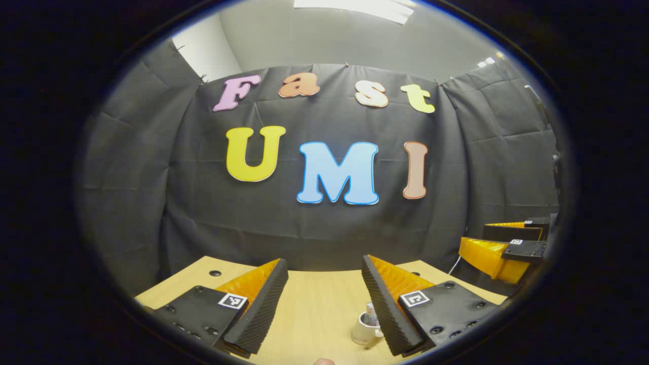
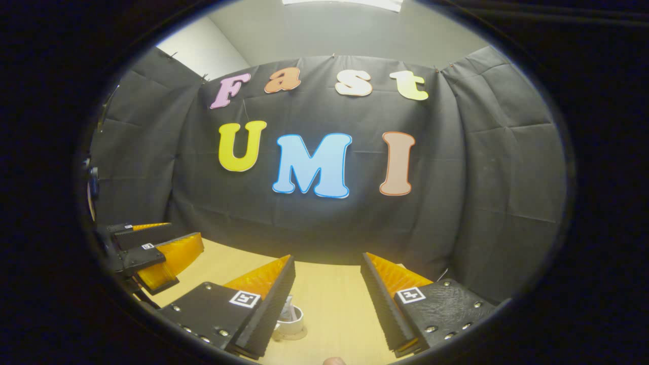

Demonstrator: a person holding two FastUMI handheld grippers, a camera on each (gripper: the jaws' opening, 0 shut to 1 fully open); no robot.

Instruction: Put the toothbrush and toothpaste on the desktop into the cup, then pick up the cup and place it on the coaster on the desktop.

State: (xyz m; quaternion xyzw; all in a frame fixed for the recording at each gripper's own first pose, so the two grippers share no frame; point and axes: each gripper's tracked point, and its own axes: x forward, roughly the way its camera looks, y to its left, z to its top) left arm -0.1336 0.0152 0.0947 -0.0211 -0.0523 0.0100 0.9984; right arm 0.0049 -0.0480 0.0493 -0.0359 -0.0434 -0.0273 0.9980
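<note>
Both grippers hang above the tabletop (image 1: 314, 304), fingers apart and empty. In the left gripper view, the left gripper (image 1: 324, 299) has the cup (image 1: 366, 330) just beside its right finger; in the right gripper view, the right gripper (image 2: 327, 299) has the cup (image 2: 290, 323), on the coaster (image 2: 294, 334), by its left finger, something standing inside
</note>
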